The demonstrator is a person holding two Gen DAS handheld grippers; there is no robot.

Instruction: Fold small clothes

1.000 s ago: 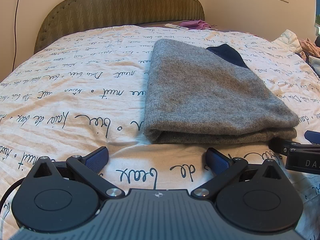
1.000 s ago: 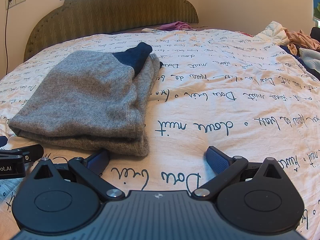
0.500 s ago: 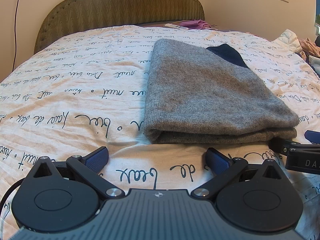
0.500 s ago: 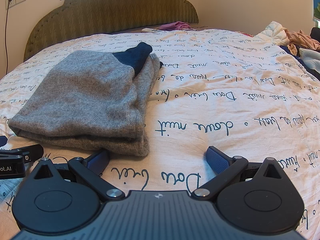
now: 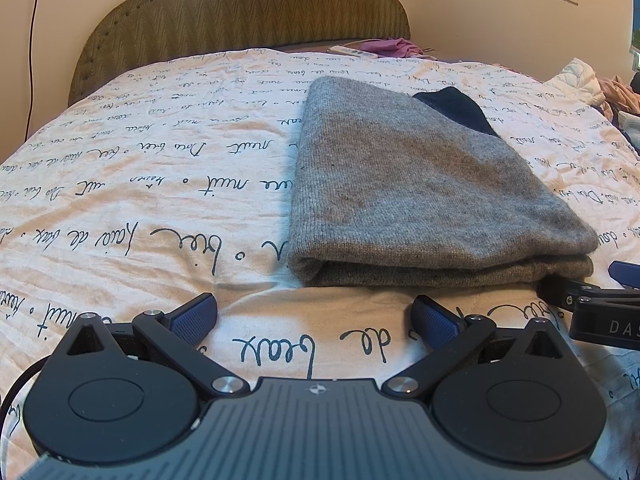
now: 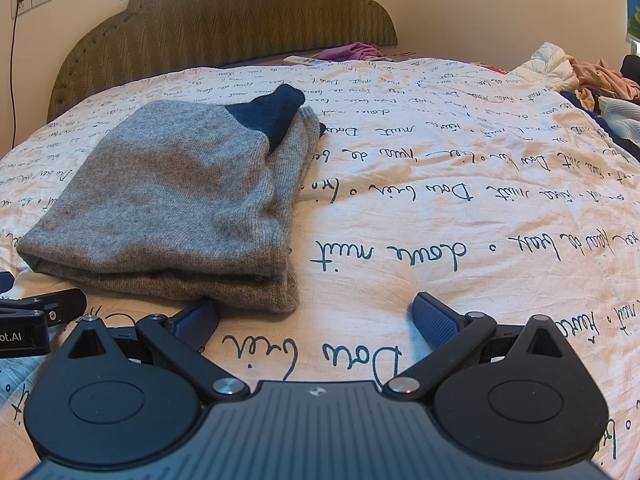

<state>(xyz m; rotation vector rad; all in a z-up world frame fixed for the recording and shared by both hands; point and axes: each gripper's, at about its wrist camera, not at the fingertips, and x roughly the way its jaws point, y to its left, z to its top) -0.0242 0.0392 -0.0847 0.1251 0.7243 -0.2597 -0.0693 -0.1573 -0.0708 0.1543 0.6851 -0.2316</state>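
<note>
A grey knit sweater (image 5: 420, 184) lies folded into a thick rectangle on the bed, with a dark navy part (image 5: 460, 110) showing at its far end. In the right wrist view the same sweater (image 6: 172, 200) sits left of centre, its navy part (image 6: 272, 114) on top. My left gripper (image 5: 316, 314) rests open on the quilt just short of the sweater's near fold, holding nothing. My right gripper (image 6: 316, 314) is also open and empty, its left fingertip (image 6: 198, 320) close to the sweater's near right corner. Each gripper shows at the edge of the other's view.
The bed is covered by a cream quilt (image 5: 140, 200) printed with dark script. An olive padded headboard (image 5: 240, 12) stands at the back. Loose clothes (image 6: 592, 80) are piled at the right edge, and a pink garment (image 5: 392, 46) with a remote lies by the headboard.
</note>
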